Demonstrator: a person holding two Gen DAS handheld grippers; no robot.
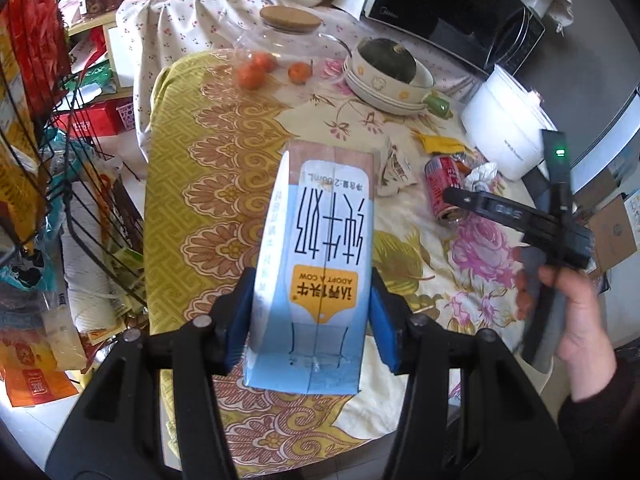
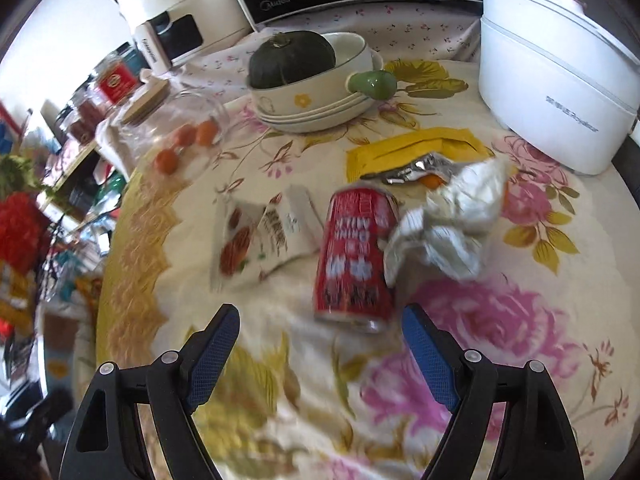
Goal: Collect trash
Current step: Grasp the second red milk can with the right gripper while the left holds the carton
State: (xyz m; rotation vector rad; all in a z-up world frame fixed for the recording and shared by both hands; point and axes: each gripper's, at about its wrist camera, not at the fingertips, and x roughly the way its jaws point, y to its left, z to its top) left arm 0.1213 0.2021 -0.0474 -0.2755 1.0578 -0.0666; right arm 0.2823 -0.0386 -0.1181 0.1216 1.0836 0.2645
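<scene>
My left gripper is shut on a blue and white milk carton, held above the flowered tablecloth. My right gripper is open and empty, just in front of a red can lying on its side. The can also shows in the left wrist view, with the right gripper's body beside it. A crumpled white paper touches the can's right side. A white snack wrapper lies to its left. A yellow wrapper and a foil scrap lie behind.
A stack of bowls with a dark green squash stands at the back. A white cooker stands back right. A glass jar holds oranges at the left. A wire rack stands left of the table.
</scene>
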